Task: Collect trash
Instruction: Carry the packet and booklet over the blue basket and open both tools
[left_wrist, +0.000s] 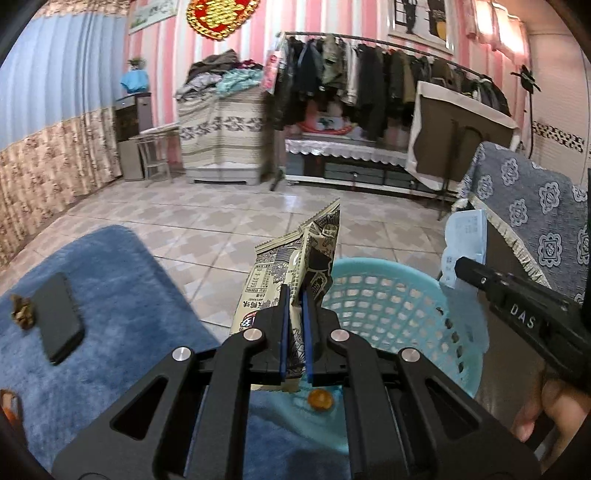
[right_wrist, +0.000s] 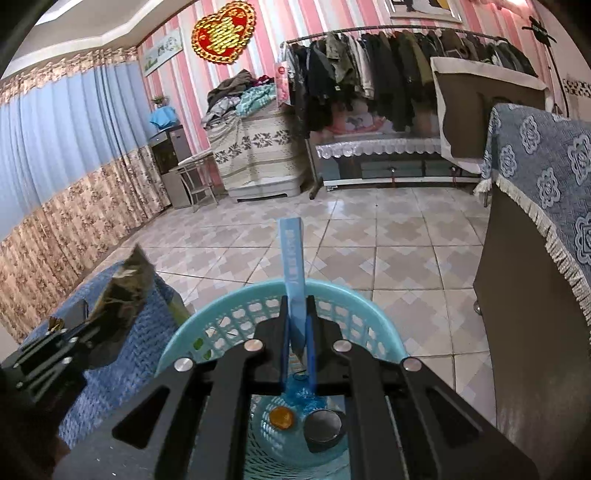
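Note:
My left gripper (left_wrist: 294, 295) is shut on a beige printed snack wrapper (left_wrist: 295, 258), held at the left rim of the light blue basket (left_wrist: 388, 295). My right gripper (right_wrist: 298, 306) is shut on a pale blue packet (right_wrist: 293, 266), held over the same basket (right_wrist: 240, 317). In the left wrist view the right gripper (left_wrist: 465, 267) comes in from the right with the packet (left_wrist: 463, 240). In the right wrist view the left gripper (right_wrist: 79, 314) and wrapper (right_wrist: 125, 291) show at the left. An orange piece (right_wrist: 281, 418) and a dark round lid (right_wrist: 325, 428) lie in the basket.
A blue fluffy rug (left_wrist: 110, 295) lies on the tiled floor, with a black phone (left_wrist: 59, 317) and a brown crumpled scrap (left_wrist: 23, 312) on it. A cabinet with a blue patterned cloth (right_wrist: 535, 184) stands at the right. A clothes rack (left_wrist: 369, 74) lines the far wall.

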